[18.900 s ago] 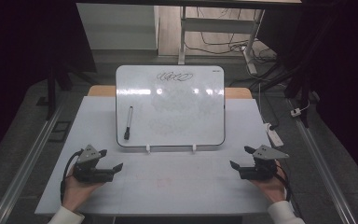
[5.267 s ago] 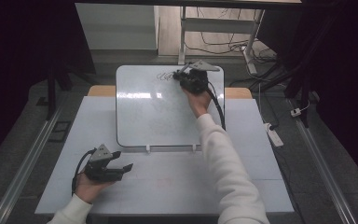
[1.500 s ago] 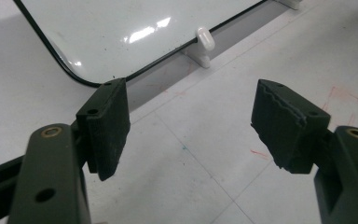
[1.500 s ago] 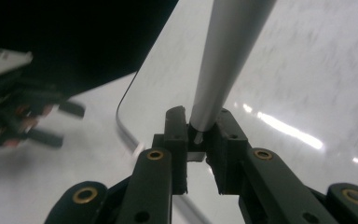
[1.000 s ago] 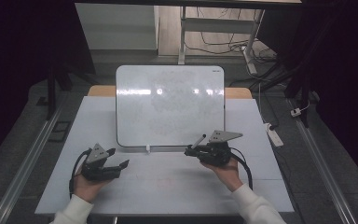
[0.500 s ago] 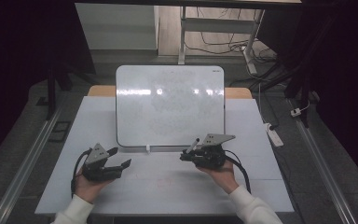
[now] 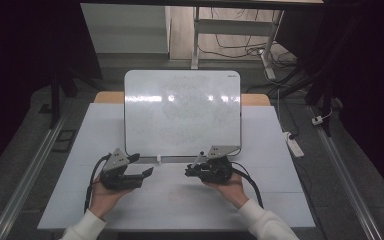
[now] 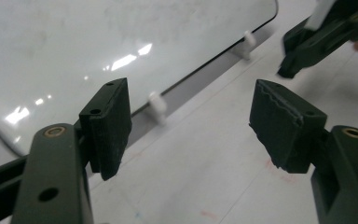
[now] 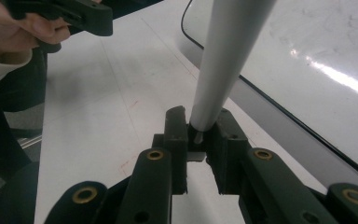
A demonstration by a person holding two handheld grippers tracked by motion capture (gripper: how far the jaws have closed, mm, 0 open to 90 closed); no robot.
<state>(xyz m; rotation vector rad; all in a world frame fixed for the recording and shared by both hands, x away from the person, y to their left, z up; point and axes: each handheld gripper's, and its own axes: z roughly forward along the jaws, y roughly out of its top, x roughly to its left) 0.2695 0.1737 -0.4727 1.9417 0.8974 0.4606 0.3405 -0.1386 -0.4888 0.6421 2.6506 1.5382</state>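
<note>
On the white table (image 7: 280, 200) a whiteboard (image 7: 182, 112) lies flat toward the far side, its surface wiped almost bare, with only faint smears and the glare of ceiling lights on it. Small white clips (image 7: 158, 159) stick out along its near edge.

The right gripper (image 7: 192, 172) sits just in front of that near edge, right of the table's middle, held in the person's right hand (image 7: 227, 185), with a white sleeve (image 7: 265, 222) behind it. Its jaws are clamped on a marker (image 9: 223, 60) — a slim white-barrelled pen gripped at one end, the rest of the barrel running forward and up out of the right gripper view. In the high view the marker (image 7: 198, 159) shows as a short pale stick rising from the jaw tips, ending just at the whiteboard's near edge. Whether its far end touches the board cannot be told.

The left gripper (image 7: 147, 172) rests to the left, at about the same depth on the table, held in the left hand (image 7: 105, 195). Its jaws stand wide apart with nothing between them — the left gripper view shows only bare table and the whiteboard's rounded near corner (image 8: 23, 149) beyond the two black pads (image 8: 107, 126). Its jaws point toward the right gripper, which appears in the upper right of that view, and the two tools are near each other but apart.

A black cable (image 7: 92, 182) loops from the left gripper back along the wrist, and another (image 7: 250, 180) trails from the right.
</note>
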